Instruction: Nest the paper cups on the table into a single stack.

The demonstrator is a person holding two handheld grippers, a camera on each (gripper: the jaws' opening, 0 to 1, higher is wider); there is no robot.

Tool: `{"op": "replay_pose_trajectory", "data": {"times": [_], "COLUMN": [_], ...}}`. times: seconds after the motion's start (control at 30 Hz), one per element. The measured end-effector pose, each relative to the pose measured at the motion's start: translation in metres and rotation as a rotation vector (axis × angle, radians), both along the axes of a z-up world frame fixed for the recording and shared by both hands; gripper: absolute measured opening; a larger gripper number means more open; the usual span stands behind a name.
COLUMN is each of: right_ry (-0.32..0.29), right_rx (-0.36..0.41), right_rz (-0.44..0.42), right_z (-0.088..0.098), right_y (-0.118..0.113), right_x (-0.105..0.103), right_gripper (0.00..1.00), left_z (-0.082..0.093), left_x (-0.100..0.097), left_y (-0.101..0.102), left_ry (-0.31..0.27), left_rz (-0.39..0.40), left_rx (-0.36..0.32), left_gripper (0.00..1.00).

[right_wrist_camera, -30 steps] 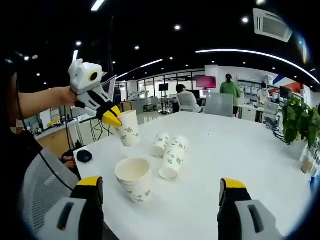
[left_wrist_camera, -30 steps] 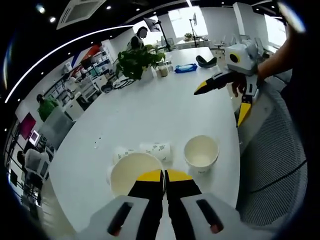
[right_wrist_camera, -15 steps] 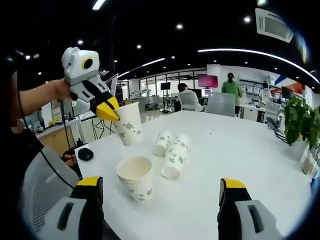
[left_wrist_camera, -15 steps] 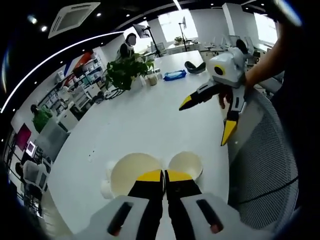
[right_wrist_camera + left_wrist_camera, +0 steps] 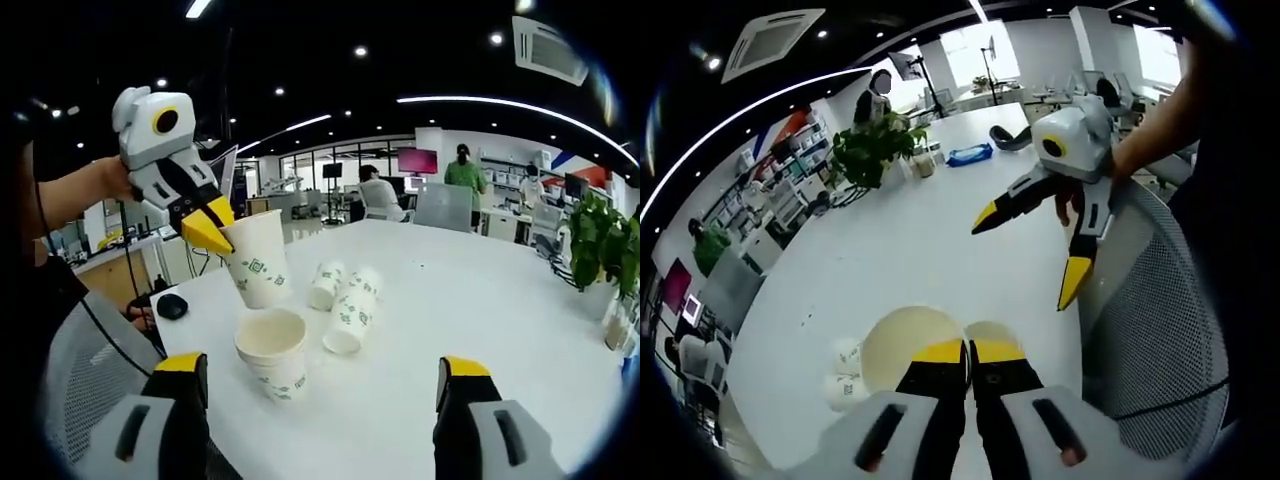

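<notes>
My left gripper (image 5: pixel 968 350) is shut on the rim of a white paper cup (image 5: pixel 906 345) with green print. In the right gripper view that held cup (image 5: pixel 256 266) hangs tilted in my left gripper (image 5: pixel 210 234), just above and left of an upright cup (image 5: pixel 272 352) on the white table (image 5: pixel 480 300). The upright cup's mouth (image 5: pixel 990 335) peeks out right of the held cup. Two more cups (image 5: pixel 326 285) (image 5: pixel 350 310) lie on their sides behind it. My right gripper (image 5: pixel 322 370) stands wide open with nothing in it, and it hovers over the table's edge (image 5: pixel 1024 262).
A mesh chair back (image 5: pixel 1150 330) stands beside the table at the person's side. A black mouse (image 5: pixel 170 305) rests on a desk beyond it. A potted plant (image 5: pixel 872 150) and a blue pack (image 5: pixel 968 155) sit at the table's far end. People are at distant desks.
My left gripper has carried its cup down and closer to the upright cup, so it now hangs tilted just above that cup's rim. The right gripper has stayed open.
</notes>
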State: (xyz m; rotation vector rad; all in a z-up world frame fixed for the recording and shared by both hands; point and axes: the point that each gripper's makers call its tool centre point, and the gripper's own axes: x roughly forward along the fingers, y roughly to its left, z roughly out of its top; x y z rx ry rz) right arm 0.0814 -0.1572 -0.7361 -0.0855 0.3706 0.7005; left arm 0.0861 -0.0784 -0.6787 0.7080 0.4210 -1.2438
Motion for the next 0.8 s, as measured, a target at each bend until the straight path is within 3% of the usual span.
{"op": "replay_pose_trajectory", "data": {"times": [0.53, 0.8], "right_ry": [0.002, 0.005], "right_rx": [-0.002, -0.004], "right_rz": [0.0, 0.003], "right_z": [-0.001, -0.002], "right_y": [-0.001, -0.001], "right_x": [0.0, 0.0], "right_gripper": [0.95, 0.94], "left_z": [-0.018, -0.042], "left_x": [-0.014, -0.015], "left_y": [-0.023, -0.024], "left_ry": [0.051, 0.059], "left_rz": [-0.03, -0.051], "left_rx": [-0.014, 0.043], "left_gripper": [0.0, 0.0]}}
